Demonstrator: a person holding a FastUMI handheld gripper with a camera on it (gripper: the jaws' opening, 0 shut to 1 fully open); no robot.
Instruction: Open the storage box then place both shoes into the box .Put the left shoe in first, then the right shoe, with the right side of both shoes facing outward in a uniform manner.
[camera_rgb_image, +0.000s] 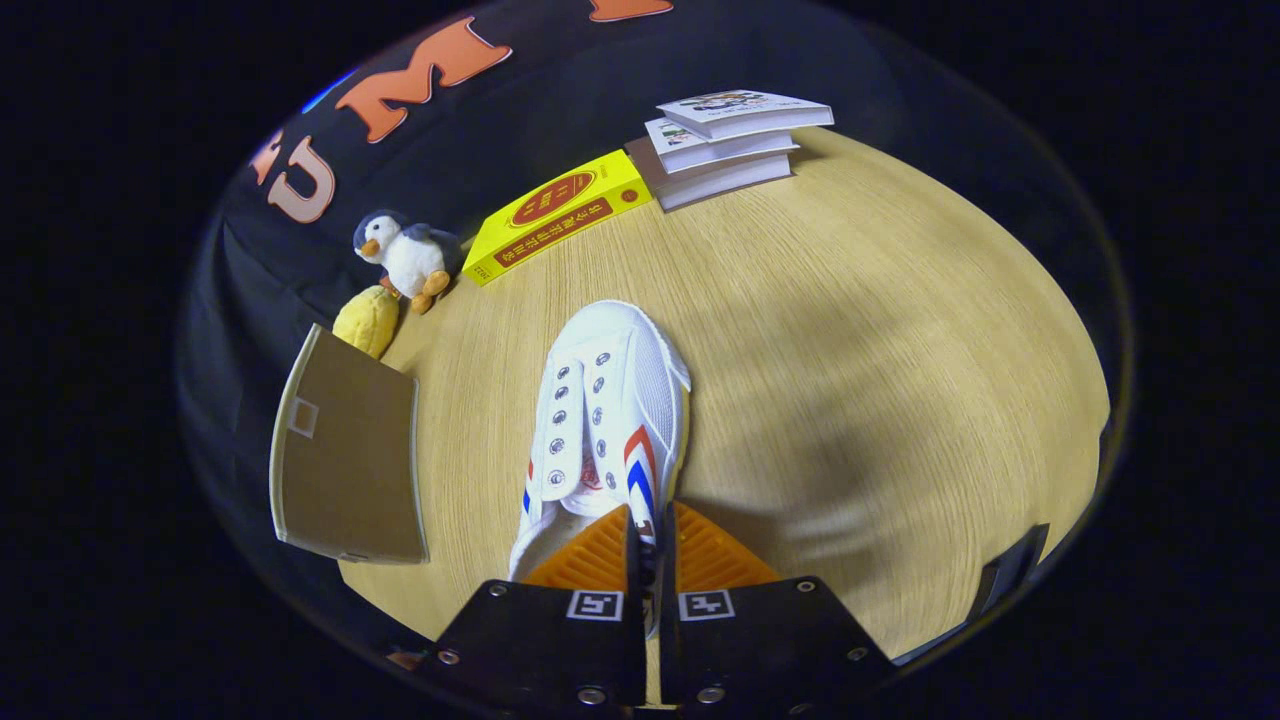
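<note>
Now the gripper points forward over the table — fingers pinched on the white shoe's collar.

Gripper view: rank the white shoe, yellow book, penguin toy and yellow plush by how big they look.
1. White shoe, nipped at its collar by the hand-held gripper; nearest, so inflated.
2. Yellow book.
3. Penguin toy.
4. Yellow plush, close to the penguin.

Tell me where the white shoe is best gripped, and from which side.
The gripper is already shut on the white shoe at the thin upper wall by the collar, on its striped side, coming from behind the heel with the toe pointing away. That hold looks sound: the wall is thin enough for both fingers to pinch, whereas the toe is broad and rounded.
</note>
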